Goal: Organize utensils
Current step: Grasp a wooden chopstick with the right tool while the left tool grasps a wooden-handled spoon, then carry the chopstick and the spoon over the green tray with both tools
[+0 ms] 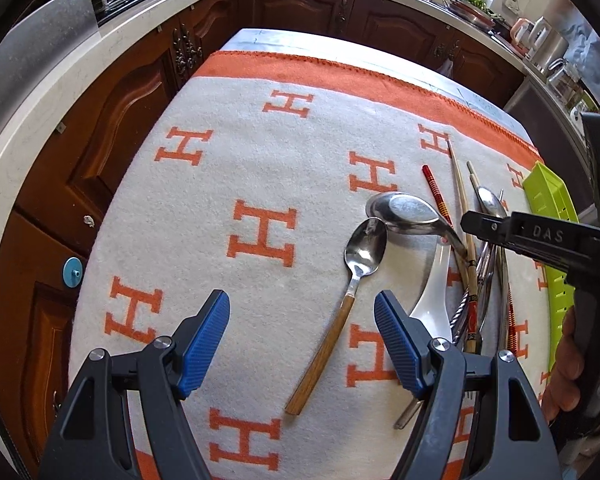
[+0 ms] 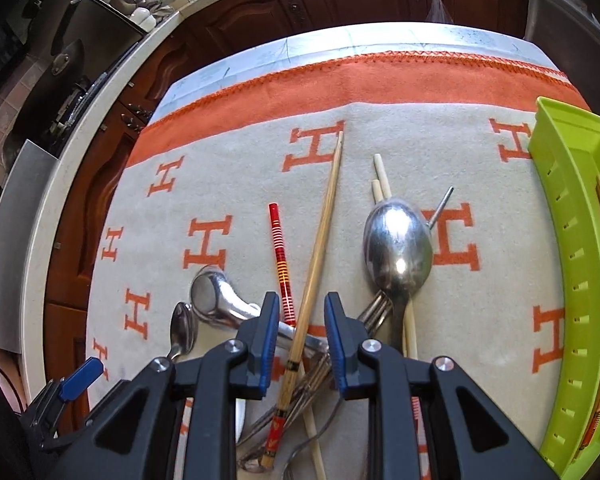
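Note:
A jumble of utensils lies on the right half of an orange-and-grey blanket (image 1: 260,160). My left gripper (image 1: 302,308) is open above the cloth, and the wooden handle of a small metal spoon (image 1: 366,248) runs between its blue pads without touching them. My right gripper (image 2: 302,314) hovers over the pile, jaws partly apart. A bamboo chopstick (image 2: 324,224) passes through the gap with space on both sides. Around it lie a red chopstick (image 2: 279,248), a big upturned spoon (image 2: 396,248), a metal soup spoon (image 2: 212,296), forks (image 2: 376,308) and a white ceramic spoon (image 1: 436,292).
A lime-green slotted tray (image 2: 560,208) lies along the right edge of the table. Dark wooden cabinets (image 1: 112,128) and a pale countertop (image 1: 40,92) surround the table on the left and far sides. A hand (image 1: 564,360) holds the right gripper's handle.

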